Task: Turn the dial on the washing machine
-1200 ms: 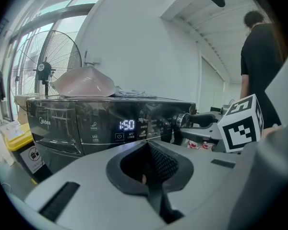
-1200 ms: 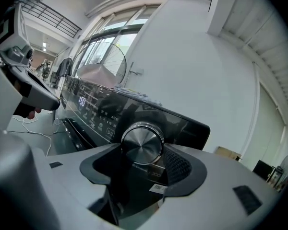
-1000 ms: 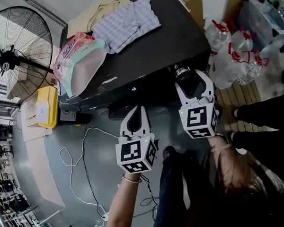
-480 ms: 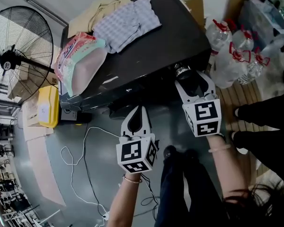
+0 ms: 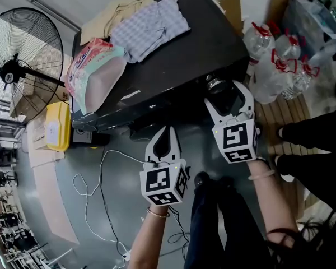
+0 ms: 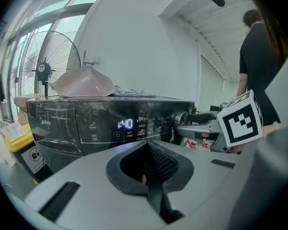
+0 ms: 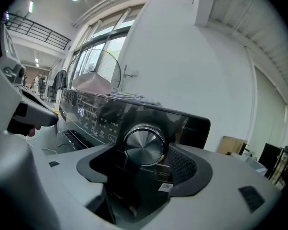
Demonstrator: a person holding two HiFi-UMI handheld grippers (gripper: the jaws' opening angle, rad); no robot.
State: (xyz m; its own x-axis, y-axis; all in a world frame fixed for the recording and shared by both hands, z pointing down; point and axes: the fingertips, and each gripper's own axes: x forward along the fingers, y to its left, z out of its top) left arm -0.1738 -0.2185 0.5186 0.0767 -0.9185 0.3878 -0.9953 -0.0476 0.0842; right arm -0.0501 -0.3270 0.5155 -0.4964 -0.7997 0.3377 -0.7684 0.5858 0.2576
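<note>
The black washing machine (image 5: 173, 66) has a silver dial (image 5: 215, 84) at the right end of its front panel. My right gripper (image 5: 226, 92) is at the dial, one jaw on each side. In the right gripper view the dial (image 7: 144, 145) sits between the jaws of the right gripper (image 7: 141, 163) with a gap at each pad. These jaws have just been opening and stand wide, gripping nothing. My left gripper (image 5: 163, 130) hangs shut and empty in front of the panel, left of the dial. In the left gripper view the left gripper (image 6: 149, 164) faces the lit display (image 6: 126, 124).
Folded clothes (image 5: 148, 24) and a pink-and-white bag (image 5: 95, 72) lie on the machine's top. A standing fan (image 5: 17, 60) and a yellow bin (image 5: 56, 126) are at the left. Water bottles (image 5: 274, 60) crowd the right. A white cable (image 5: 95, 189) runs over the floor.
The right gripper's marker cube rocked slightly at the dial and its jaws stand a little wider apart. The left gripper has not moved.
</note>
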